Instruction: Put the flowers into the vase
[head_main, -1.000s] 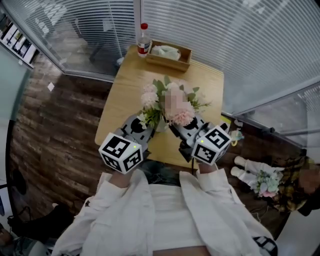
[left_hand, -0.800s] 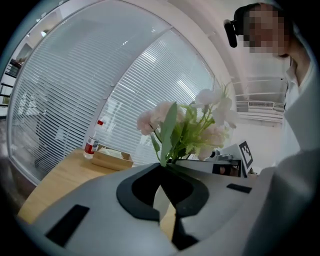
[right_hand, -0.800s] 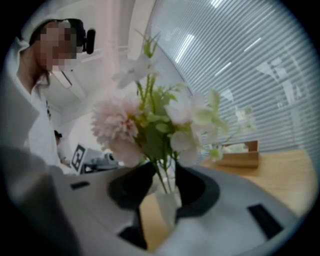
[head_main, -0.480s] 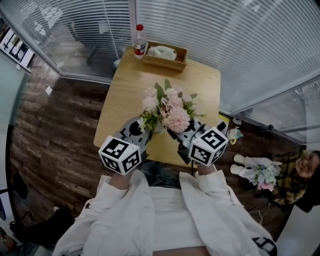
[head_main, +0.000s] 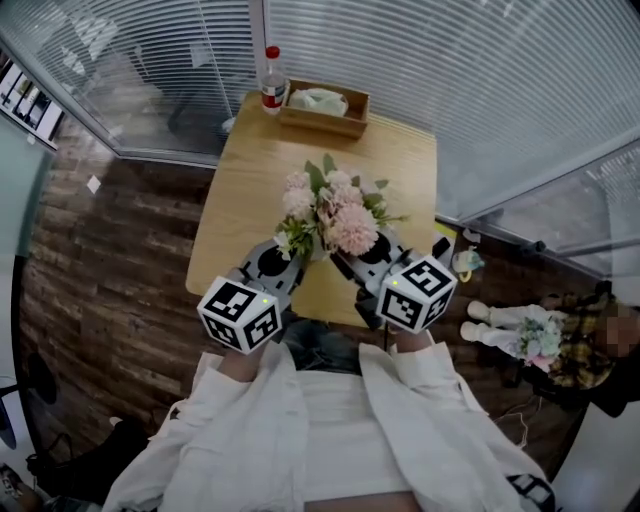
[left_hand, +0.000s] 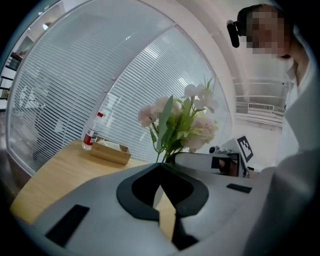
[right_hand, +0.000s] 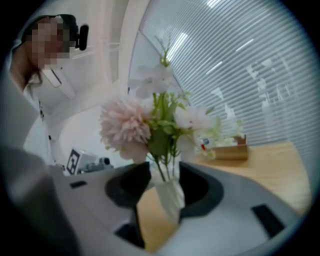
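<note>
Wooden counter at frame centre bears the vase, flowers already in it; your right tongs have just been opening, jaws loose around the vase, your left tongs look closed at the stems, so this seems the release step: next, draw both back without tipping it.

- The wood table is light brown.
- A bottle with a red cap stands at the far edge.
- A wood box sits just beside the bottle, with something pale inside.
- A white vase of flowers is at the near edge.
</note>
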